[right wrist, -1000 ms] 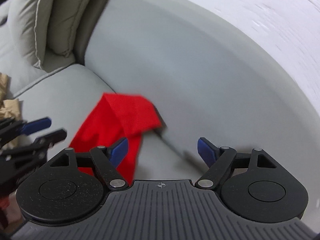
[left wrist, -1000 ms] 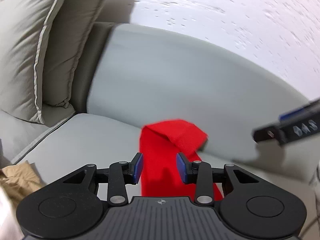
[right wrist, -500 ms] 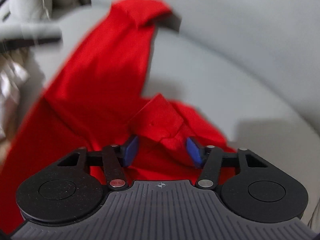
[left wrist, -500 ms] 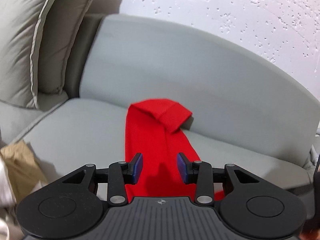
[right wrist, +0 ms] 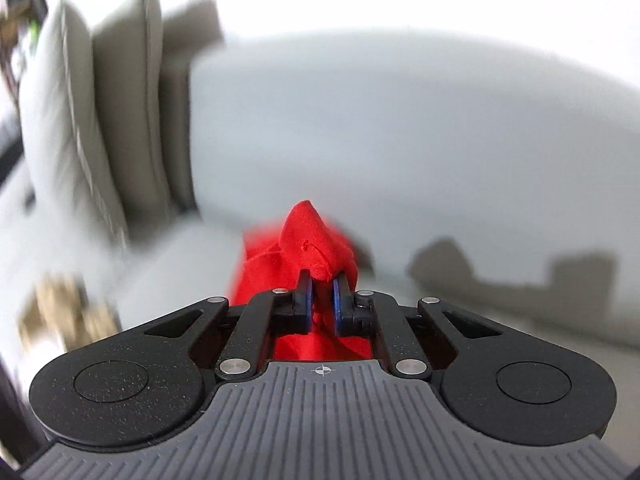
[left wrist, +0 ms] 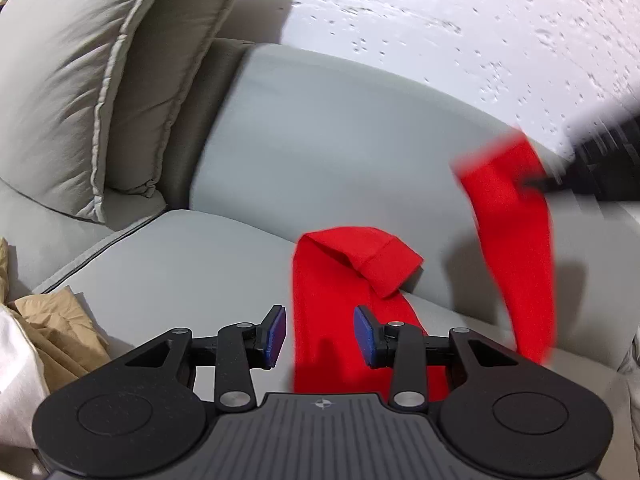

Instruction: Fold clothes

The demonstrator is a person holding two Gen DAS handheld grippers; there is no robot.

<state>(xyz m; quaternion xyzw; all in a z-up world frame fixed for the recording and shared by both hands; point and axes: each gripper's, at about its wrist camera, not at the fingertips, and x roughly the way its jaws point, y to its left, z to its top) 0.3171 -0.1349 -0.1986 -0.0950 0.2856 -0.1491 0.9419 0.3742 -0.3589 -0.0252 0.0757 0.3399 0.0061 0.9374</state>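
Note:
A red garment [left wrist: 320, 280] lies stretched along the grey sofa seat, its far end folded over against the backrest. My left gripper [left wrist: 320, 334] hovers open just above its near part, with nothing pinched between the blue pads. At the right of the left wrist view, a blurred strip of the same red garment [left wrist: 516, 248] hangs lifted from my right gripper [left wrist: 560, 180]. In the right wrist view the right gripper [right wrist: 322, 284] is closing, and its pads press on a bunched fold of the red garment [right wrist: 308, 236].
The sofa seat [left wrist: 180, 256] runs to a grey backrest [left wrist: 340, 132] under a white wall [left wrist: 440, 8]. Two cushions [left wrist: 80, 80] lean at the left. A crumpled tan garment [left wrist: 60, 332] and a white cloth [left wrist: 16, 364] lie at the lower left.
The right gripper came down onto the garment, closed on a fold and swung up with it, lifting a red strip off the seat. The left gripper shifted slightly and stayed open.

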